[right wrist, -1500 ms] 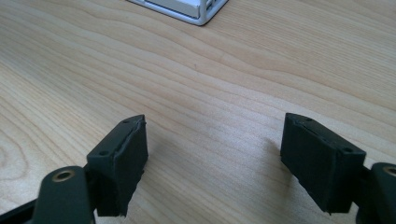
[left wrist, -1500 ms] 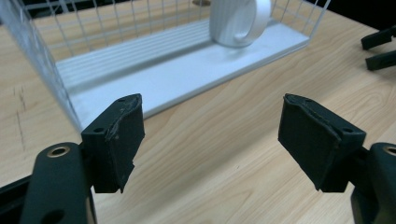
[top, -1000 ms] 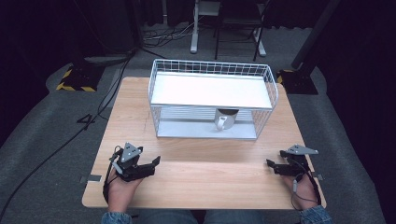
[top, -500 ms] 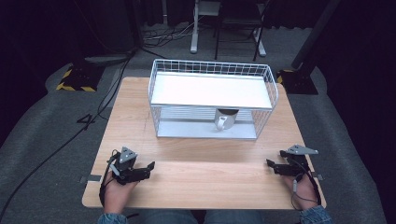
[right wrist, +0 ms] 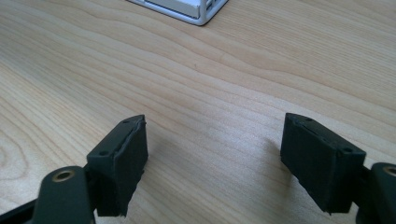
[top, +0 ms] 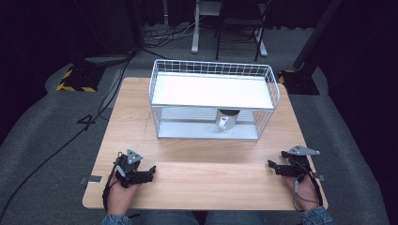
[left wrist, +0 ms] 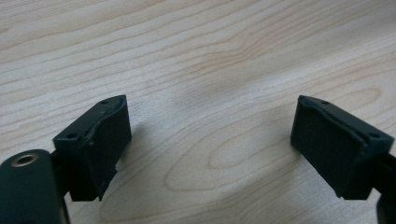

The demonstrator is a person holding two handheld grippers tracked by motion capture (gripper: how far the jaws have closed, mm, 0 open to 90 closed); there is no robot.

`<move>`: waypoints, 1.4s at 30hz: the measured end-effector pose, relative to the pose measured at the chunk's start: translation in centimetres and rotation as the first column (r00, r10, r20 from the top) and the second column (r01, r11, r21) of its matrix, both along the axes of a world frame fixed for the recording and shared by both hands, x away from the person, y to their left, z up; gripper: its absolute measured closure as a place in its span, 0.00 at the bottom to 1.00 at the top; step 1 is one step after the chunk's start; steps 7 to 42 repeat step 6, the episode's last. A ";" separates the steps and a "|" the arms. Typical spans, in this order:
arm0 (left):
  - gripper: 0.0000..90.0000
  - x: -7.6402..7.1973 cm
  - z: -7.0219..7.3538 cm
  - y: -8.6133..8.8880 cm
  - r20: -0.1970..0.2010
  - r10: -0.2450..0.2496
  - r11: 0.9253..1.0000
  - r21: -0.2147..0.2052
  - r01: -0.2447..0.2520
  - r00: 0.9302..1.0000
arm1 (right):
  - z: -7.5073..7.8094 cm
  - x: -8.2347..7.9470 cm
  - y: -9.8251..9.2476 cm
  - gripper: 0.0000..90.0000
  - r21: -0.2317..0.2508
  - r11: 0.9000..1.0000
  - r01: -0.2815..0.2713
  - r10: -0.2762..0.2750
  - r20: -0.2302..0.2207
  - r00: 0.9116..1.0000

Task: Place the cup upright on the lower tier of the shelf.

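Mug: sits on the lower shelf of the white wire rack, under its white top shelf, handle facing me; well apart from both tools.
Handling: looks like glazed ceramic, so I judge it stiff, fairly heavy, slippery and breakable.
Hold: rim wall or handle seems best; I'd reach in through the rack's open front.
Left tool: jaws wide apart, nothing between them, low over the bare counter near my edge.
Right tool: jaws wide apart too, nothing held, near the counter's right edge; rack corner ahead.
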State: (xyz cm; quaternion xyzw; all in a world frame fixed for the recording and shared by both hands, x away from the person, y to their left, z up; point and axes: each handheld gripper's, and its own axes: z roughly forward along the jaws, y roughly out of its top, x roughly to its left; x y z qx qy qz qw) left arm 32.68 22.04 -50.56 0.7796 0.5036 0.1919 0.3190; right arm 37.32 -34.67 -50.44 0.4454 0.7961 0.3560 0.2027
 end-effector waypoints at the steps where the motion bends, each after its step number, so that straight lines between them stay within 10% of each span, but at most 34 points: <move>1: 0.14 0.0 0.0 0.0 0.000 0.000 1.000 0.000 0.000 1.000 | 0.0 0.0 0.0 0.26 0.000 1.000 0.000 0.000 0.000 1.000; 42: 0.14 -0.1 0.0 -0.1 0.001 0.009 1.000 0.003 -0.009 1.000 | 0.0 0.0 0.0 0.26 0.000 1.000 0.001 -0.001 0.001 1.000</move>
